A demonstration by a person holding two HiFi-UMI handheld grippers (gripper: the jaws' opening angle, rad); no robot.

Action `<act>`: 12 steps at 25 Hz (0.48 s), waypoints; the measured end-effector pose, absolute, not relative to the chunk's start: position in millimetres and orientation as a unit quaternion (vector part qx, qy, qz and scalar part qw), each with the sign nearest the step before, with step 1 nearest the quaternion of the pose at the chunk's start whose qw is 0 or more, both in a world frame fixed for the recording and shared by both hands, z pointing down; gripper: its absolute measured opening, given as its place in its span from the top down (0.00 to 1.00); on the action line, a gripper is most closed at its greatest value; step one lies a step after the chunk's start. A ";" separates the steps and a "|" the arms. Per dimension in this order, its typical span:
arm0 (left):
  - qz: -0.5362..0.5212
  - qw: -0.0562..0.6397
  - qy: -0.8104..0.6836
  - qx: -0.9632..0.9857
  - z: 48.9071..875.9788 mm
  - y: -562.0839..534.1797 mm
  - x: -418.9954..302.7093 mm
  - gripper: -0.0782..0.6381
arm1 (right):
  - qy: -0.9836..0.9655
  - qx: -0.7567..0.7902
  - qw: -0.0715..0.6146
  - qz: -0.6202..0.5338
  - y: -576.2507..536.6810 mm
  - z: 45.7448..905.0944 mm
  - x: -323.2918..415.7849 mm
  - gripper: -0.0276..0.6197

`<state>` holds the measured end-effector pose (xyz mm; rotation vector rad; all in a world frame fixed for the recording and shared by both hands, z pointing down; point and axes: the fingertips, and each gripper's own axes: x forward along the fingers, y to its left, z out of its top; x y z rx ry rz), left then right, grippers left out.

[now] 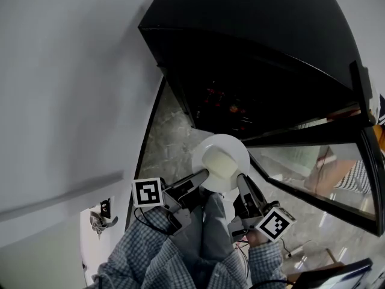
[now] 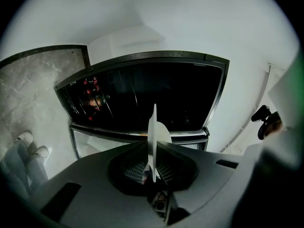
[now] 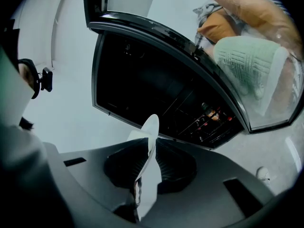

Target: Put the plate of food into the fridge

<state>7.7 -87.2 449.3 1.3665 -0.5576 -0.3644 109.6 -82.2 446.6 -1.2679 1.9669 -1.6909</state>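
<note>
A white plate (image 1: 223, 141) carrying a pale slab of food (image 1: 218, 162) hangs in front of the open black fridge (image 1: 252, 71). My left gripper (image 1: 205, 174) is shut on the plate's near left rim. The right gripper (image 1: 240, 179) is shut on the near right rim. In the left gripper view the plate (image 2: 153, 127) stands edge-on between the jaws of that gripper (image 2: 153, 148), facing the dark fridge interior (image 2: 156, 89). In the right gripper view the plate rim (image 3: 151, 125) is likewise clamped in the gripper (image 3: 149, 148), with the fridge cavity (image 3: 147, 84) ahead.
The fridge's glass door (image 1: 313, 161) swings open to the right. Bottles with red caps (image 1: 231, 108) sit on a shelf inside. A white wall with a socket and cable (image 1: 102, 212) is at the left. Grey stone floor (image 1: 171, 134) lies below. My shoes (image 2: 28, 144) show.
</note>
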 end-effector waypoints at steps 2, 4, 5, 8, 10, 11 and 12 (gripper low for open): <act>-0.168 0.725 -0.256 0.617 455.8 -89.0 5.9 0.84 | 0.677 -0.432 0.131 -0.581 -85.6 452.3 107.6 0.87; -0.170 0.724 -0.258 0.617 463.1 -92.2 5.5 0.84 | 0.679 -0.430 0.136 -0.580 -90.5 457.2 107.2 0.87; -0.173 0.723 -0.259 0.617 466.4 -93.7 6.1 0.84 | 0.680 -0.430 0.132 -0.579 -91.5 461.7 108.2 0.87; -0.176 0.723 -0.260 0.616 474.4 -94.5 7.2 0.84 | 0.686 -0.435 0.115 -0.572 -92.3 472.2 110.7 0.87; -0.177 0.723 -0.261 0.615 479.6 -93.0 7.2 0.84 | 0.685 -0.438 0.115 -0.571 -91.4 477.1 110.3 0.87; -0.178 0.723 -0.261 0.614 482.6 -93.0 7.1 0.84 | 0.682 -0.439 0.117 -0.574 -91.5 480.1 109.7 0.87; -0.179 0.724 -0.262 0.613 486.0 -93.5 7.0 0.84 | 0.679 -0.438 0.120 -0.578 -91.9 484.0 108.9 0.87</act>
